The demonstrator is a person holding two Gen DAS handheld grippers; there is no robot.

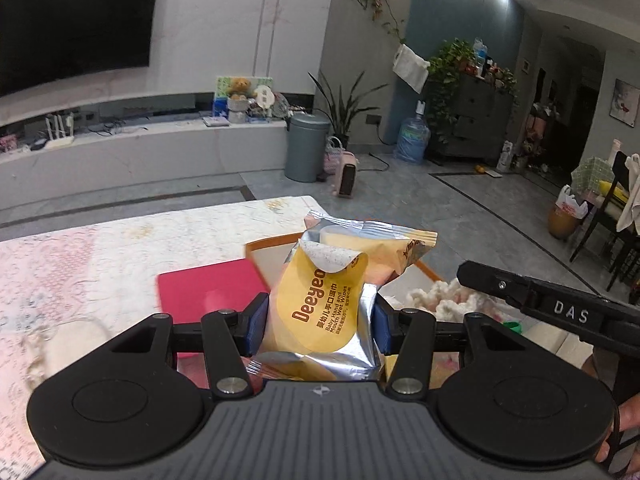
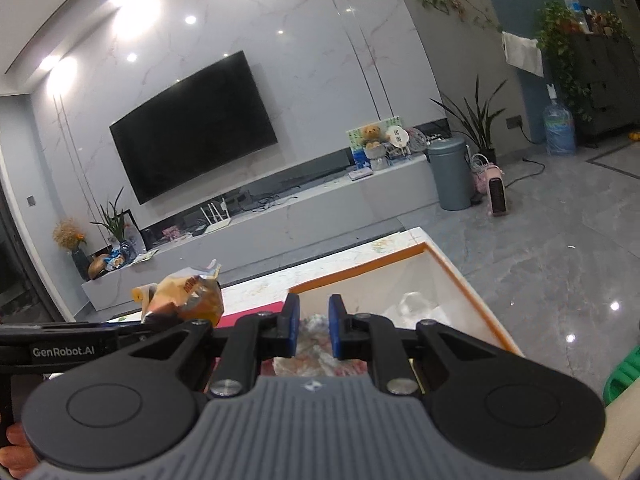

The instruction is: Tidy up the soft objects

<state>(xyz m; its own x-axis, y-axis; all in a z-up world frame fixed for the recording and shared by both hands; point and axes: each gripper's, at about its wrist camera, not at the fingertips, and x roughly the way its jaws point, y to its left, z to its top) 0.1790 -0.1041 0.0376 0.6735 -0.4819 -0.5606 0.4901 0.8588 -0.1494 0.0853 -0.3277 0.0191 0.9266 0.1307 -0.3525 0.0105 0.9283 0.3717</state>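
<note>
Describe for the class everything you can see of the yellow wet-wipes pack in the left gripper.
The wet-wipes pack is a soft, crinkled pouch of silver foil with a yellow label reading "Baby Hand and Mouth Wet Wipes". Its flap is peeled and curls back at the top. It stands upright, pinched at both sides by the left gripper, above the orange-rimmed white box. A second yellow packet sits right behind it.

A dark television (image 2: 192, 128) hung on the marble wall above a long low console (image 2: 280, 216), with a grey bin (image 2: 452, 176), a pink heater (image 2: 498, 194) and a water jug (image 2: 559, 128) nearby.
</note>
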